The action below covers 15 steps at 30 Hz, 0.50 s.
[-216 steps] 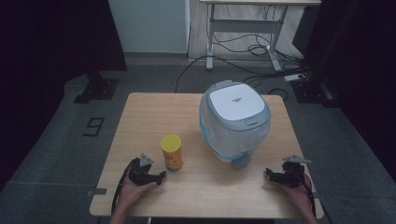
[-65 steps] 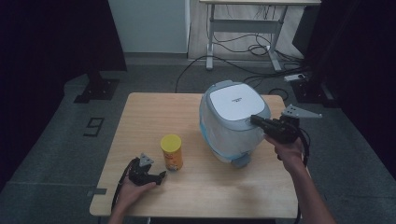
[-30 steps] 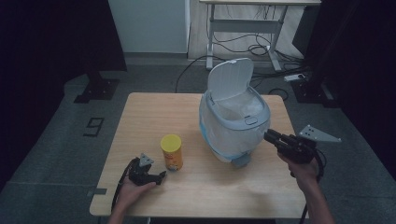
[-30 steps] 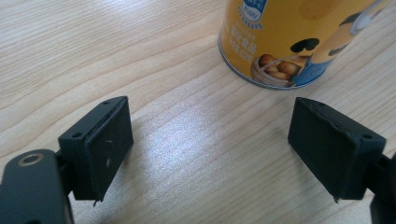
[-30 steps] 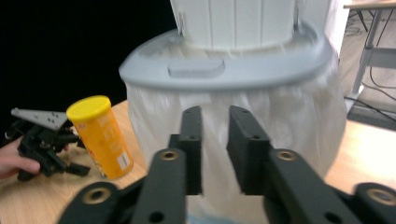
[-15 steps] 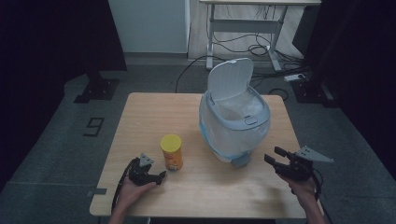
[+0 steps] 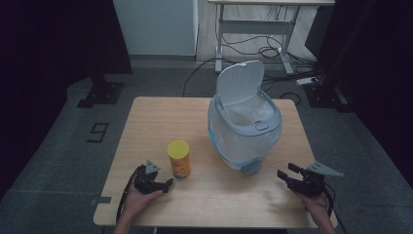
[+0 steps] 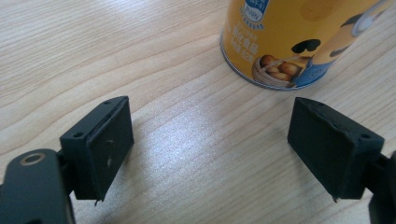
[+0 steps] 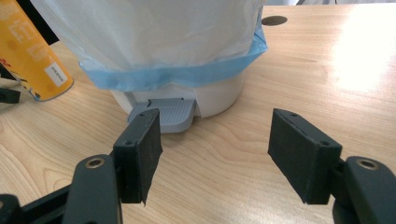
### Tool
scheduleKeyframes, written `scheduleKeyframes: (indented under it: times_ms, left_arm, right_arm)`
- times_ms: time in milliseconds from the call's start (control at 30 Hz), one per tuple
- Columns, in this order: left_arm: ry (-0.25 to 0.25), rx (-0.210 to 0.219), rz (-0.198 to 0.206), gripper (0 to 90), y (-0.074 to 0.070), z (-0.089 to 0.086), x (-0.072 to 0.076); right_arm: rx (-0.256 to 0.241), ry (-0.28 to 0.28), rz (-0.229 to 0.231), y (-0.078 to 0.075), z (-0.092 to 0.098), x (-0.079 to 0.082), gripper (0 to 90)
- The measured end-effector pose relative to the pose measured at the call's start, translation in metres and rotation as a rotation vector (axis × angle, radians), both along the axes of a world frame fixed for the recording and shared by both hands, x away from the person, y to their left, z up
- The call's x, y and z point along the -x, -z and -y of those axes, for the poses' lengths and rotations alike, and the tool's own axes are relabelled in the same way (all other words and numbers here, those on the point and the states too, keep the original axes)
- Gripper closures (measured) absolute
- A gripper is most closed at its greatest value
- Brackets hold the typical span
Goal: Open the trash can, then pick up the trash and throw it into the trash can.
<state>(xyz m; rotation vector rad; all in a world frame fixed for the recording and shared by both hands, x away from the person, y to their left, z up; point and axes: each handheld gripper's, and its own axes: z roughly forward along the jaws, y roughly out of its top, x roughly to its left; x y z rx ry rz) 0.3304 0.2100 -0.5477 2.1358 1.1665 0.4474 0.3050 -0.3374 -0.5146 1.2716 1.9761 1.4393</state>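
Yellow can (image 7: 178, 159) stood upright at 1 o'clock of left gripper (image 7: 155, 184), jaws spread, empty. Looked light, stiff, slick; grab mid-wall. Right gripper (image 7: 292, 176) spread, empty, near lid-up bin (image 7: 245, 129).

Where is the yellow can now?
In the high view, the yellow can stands upright left of the bin, just beyond the left gripper.

High view: overhead, facing forward and down, far off, whole table (image 7: 146, 126). Left gripper view: low, close to yellow can (image 8: 299, 42). Right gripper view: low, near bin (image 9: 187, 51); shares the can (image 9: 32, 56).
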Motion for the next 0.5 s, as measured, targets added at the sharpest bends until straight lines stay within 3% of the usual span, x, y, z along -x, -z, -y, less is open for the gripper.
scheduleKeyframes:
  times_ms: [133,500]
  left_arm:
    - [0.000,0.004,-0.001,14.2,-0.0001,-0.0010,0.0009]
    - [0.014,0.076,0.007,14.0,-0.0085,-0.0025,0.0030]
  right_arm:
    - [0.002,0.001,-0.006,0.0016,0.0003,0.0004,34.1]
    - [0.007,0.013,-0.024,0.0052,0.0034,0.0018,34.1]
